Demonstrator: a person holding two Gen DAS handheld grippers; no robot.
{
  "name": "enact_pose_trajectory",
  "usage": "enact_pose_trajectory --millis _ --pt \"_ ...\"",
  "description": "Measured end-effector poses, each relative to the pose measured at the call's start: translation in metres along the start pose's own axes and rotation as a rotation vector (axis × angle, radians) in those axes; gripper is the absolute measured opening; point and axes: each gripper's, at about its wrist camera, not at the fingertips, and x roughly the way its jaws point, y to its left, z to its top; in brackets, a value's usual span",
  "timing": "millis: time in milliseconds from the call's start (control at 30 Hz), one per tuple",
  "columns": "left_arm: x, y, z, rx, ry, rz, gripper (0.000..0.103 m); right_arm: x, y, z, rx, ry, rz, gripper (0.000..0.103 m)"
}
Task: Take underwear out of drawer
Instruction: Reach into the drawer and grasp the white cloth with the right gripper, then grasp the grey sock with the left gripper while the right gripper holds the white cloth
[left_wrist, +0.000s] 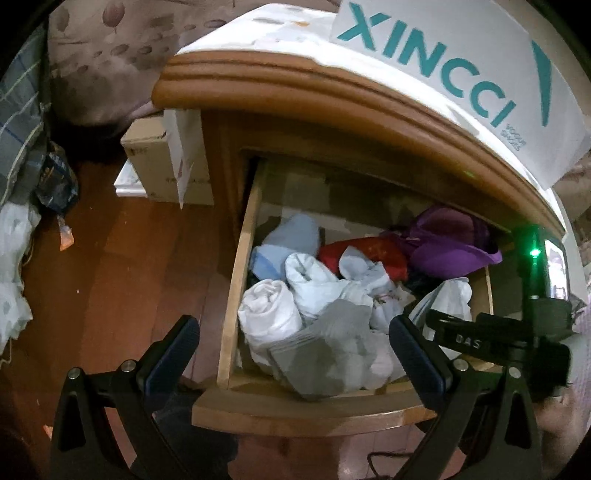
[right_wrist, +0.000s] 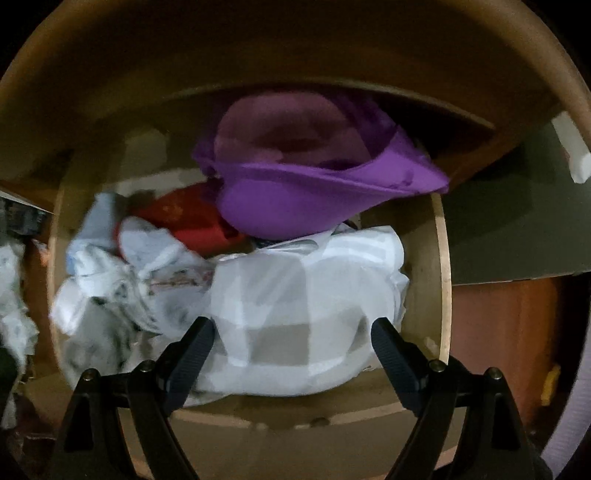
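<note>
Nearest the right gripper (right_wrist: 291, 343), jaws wide apart and holding nothing, sits a white plastic bag (right_wrist: 306, 310) at the front right of the open drawer (left_wrist: 295, 410); closing now risks grabbing the bag, not underwear. Left gripper (left_wrist: 291, 341) hangs above the drawer front, jaws also wide apart and empty, over grey folded cloth (left_wrist: 328, 354) and a white roll (left_wrist: 267, 310). Farther back, the purple underwear (right_wrist: 306, 184) is jammed under the nightstand top edge (left_wrist: 332, 96) and could snag.

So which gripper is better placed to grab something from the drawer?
Right. The right gripper is open over the drawer, straddling a white bundle; the left gripper, also open, hangs back at the front edge.
</note>
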Motion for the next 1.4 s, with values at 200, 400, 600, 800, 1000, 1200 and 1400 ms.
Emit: enact_pose_trajectory --millis 200,400,600,800,1000,1200,1400 --pt "0.003 0.007 0.0 -0.027 0.042 -0.044 0.102 0.032 -0.005 0.004 0.014 0.091 -0.024 0.089" --pt "0.013 0.008 -0.003 -0.043 0.104 -0.074 0.102 0.043 0.003 0.005 -0.068 0.133 0.013 0.089" --pt "0.014 0.007 -0.003 -0.034 0.107 -0.07 0.102 0.049 -0.004 0.005 -0.103 0.151 0.037 0.055" --pt "0.021 0.002 -0.004 -0.003 0.127 -0.046 0.102 0.056 -0.016 -0.004 -0.095 0.102 0.048 0.026" --pt "0.034 -0.005 -0.003 0.014 0.161 -0.031 0.102 0.043 -0.055 -0.018 -0.035 0.017 0.164 0.017" --pt "0.045 -0.017 -0.003 0.037 0.19 -0.024 0.102 0.041 -0.081 -0.04 0.012 -0.052 0.27 0.015" --pt "0.064 -0.028 -0.009 0.087 0.233 0.039 0.102 0.035 -0.112 -0.059 0.03 -0.097 0.368 0.015"
